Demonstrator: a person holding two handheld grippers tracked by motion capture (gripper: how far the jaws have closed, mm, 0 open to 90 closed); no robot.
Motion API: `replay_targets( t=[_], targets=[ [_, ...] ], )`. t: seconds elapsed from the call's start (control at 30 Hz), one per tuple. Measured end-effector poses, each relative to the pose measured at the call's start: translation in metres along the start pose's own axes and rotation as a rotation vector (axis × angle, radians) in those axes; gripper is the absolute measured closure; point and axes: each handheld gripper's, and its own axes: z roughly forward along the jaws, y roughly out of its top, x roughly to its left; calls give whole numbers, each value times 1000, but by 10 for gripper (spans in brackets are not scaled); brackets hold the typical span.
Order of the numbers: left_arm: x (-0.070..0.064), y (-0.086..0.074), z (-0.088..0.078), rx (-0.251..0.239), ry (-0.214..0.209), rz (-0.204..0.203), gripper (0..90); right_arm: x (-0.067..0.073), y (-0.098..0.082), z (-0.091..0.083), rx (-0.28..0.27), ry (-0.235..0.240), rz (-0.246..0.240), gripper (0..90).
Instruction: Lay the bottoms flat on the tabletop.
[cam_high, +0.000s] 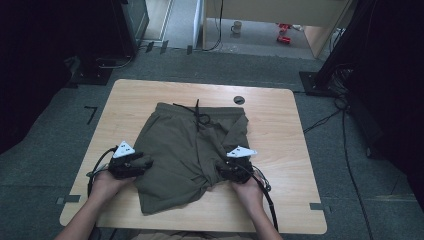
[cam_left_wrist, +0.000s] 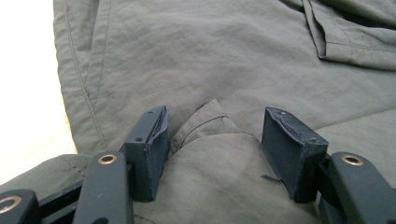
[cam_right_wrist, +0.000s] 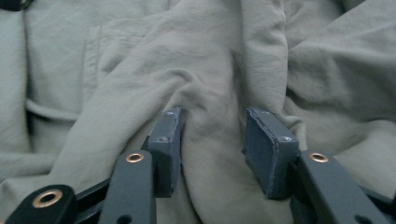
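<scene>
While the olive-green fabric shorts (cam_high: 192, 150) lie spread across the light wooden table (cam_high: 280, 125), I see my left gripper (cam_left_wrist: 212, 140) and right gripper (cam_right_wrist: 212, 144) each with jaws apart around a fabric fold, pads not clearly pressing.

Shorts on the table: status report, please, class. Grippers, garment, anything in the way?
Left gripper and right gripper open, each with a fold of cloth between its jaws. Olive shorts rumpled on the table, drawstring at far end. Nothing in the way.
</scene>
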Motion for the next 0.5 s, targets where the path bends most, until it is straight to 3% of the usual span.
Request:
replay_targets(
  t=[0.13,0.5],
  targets=[
    [-2,1,2,3,44,11,461,2,5,7,6,-34,-12,610],
    [19,15,14,-2,120,-54,477,-5,33,35,23,-65,-61,623]
  ],
)
